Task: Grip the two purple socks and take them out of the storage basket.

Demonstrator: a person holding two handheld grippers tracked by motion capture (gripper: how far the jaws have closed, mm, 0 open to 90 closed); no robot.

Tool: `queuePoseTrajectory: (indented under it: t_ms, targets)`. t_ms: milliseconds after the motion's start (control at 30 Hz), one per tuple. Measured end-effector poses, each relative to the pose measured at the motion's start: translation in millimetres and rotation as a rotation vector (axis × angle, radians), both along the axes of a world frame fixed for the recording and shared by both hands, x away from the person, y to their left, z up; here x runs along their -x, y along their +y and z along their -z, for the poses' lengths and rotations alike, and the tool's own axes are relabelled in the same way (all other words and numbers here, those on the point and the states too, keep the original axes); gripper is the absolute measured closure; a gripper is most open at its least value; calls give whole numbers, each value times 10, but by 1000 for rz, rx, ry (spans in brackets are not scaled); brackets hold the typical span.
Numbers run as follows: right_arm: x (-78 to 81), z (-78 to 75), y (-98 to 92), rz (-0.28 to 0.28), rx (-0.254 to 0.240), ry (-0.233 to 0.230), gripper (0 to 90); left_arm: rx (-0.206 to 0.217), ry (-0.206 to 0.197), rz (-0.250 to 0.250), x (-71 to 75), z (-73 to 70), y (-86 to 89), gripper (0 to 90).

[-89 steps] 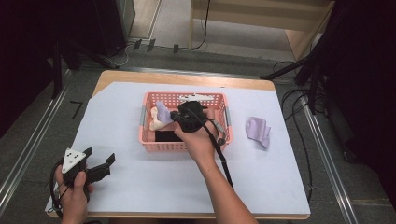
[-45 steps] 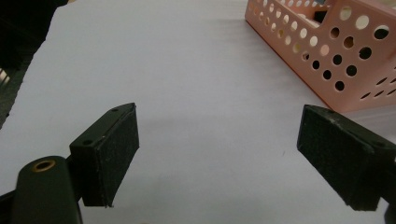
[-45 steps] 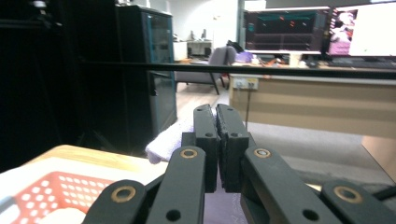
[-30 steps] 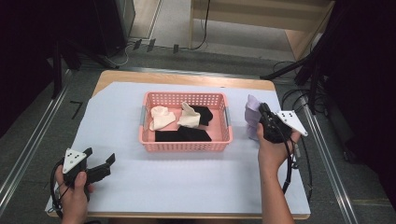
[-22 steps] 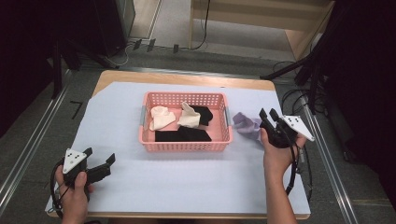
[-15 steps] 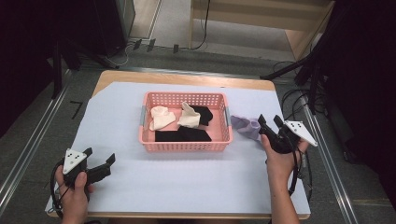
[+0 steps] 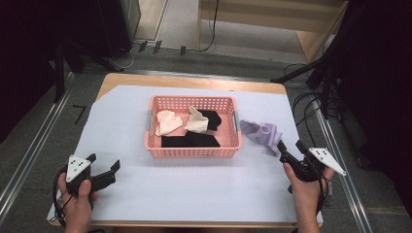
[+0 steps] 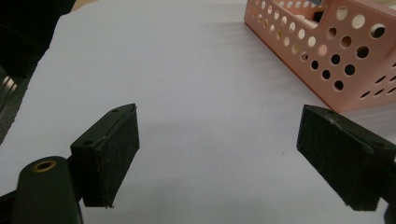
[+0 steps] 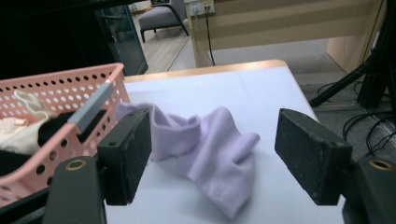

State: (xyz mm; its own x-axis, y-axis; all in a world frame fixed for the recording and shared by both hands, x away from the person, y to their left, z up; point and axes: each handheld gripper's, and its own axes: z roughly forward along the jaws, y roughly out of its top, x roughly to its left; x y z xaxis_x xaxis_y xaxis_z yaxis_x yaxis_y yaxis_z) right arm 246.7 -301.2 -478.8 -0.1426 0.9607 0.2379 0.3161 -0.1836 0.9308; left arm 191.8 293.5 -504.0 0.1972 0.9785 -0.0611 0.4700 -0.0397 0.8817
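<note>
A: How is the light?
B: Even and soft from overhead. The white sheet (image 7: 194, 189) is bright, without glare; around it the room falls nearly black.
A: Shadows?
B: Faint. A soft one lies just under the pink basket (image 7: 194, 151).
A: Sharpness?
B: The high view is slightly grainy. In the gripper views the near black pads (image 8: 114, 154) look soft, and beyond the basket the background blurs.

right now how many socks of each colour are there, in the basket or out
cream socks: 2, in the pink basket
black socks: 2, in the basket
lilac sock: 1, on the table right of the basket
total: 5
</note>
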Motion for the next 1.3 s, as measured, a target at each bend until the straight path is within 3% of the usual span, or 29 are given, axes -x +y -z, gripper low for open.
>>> queuePoseTrajectory:
  t_ms: [333,533,733,767,967,1067,1133,1300]
  targets:
    - [229,196,-217,27,-4,36,270,-6,-8,0,4,1,-7,142]
    - [400,309,-368,31,24,27,272,-13,-13,0,11,1,-14,143]
    - [557,394,-497,58,14,33,272,-14,-16,1,15,0,-18,142]
    - [588,431,-523,61,36,26,273,-15,-17,0,16,0,-19,143]
    - [614,485,-525,73,36,18,297,-16,-28,-3,28,1,-19,143]
    - [589,494,-528,28,46,27,287,-19,-28,-2,28,0,-21,143]
    - [578,497,-522,26,36,51,290,-20,-29,-4,28,1,-23,143]
    - [582,497,-505,36,60,49,290,-22,-28,-1,27,1,-23,143]
